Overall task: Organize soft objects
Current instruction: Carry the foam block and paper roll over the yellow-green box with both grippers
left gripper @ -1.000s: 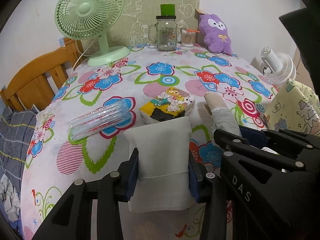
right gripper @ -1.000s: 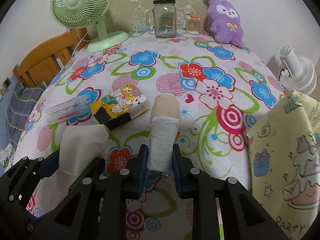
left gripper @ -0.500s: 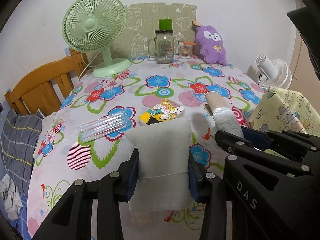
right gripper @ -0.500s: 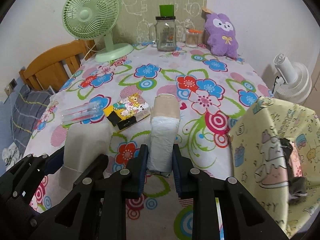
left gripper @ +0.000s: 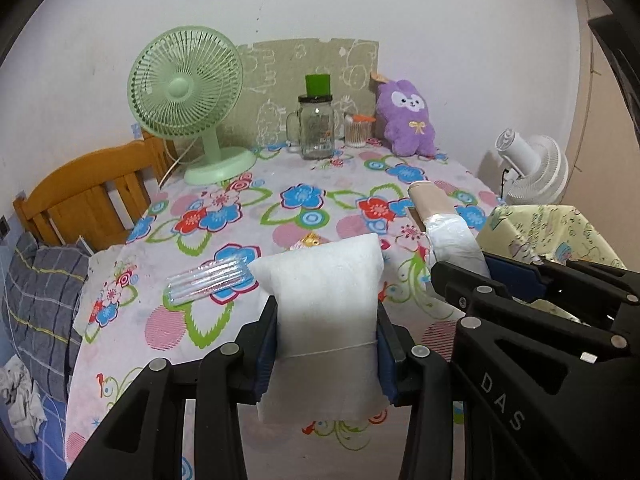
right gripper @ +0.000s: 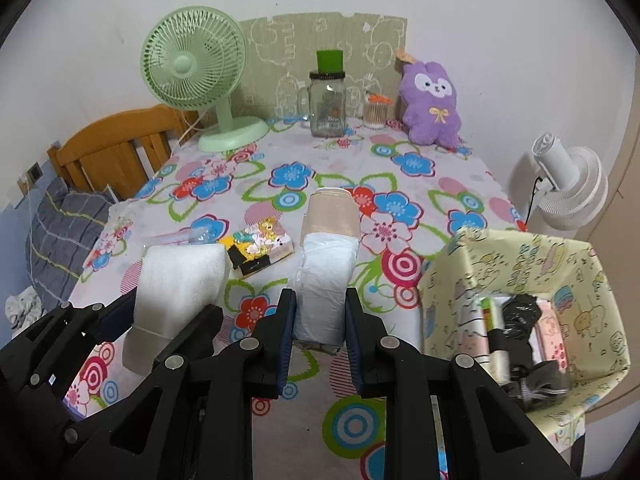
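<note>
Evidently carry step: our left gripper [left gripper: 326, 344] clamped white pillow pack [left gripper: 320, 300], our right gripper [right gripper: 320, 330] clamped wrapped roll [right gripper: 326, 264], both held above table [right gripper: 420, 168], left of yellow bin [right gripper: 516, 264]. Next, we judged: swing right over bin, release inside.

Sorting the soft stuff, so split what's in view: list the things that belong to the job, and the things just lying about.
Job: white pad in left gripper; wrapped roll in right gripper; yellow basket; cartoon packet.

Lying about: green fan, glass jar, purple plush, white fan.
</note>
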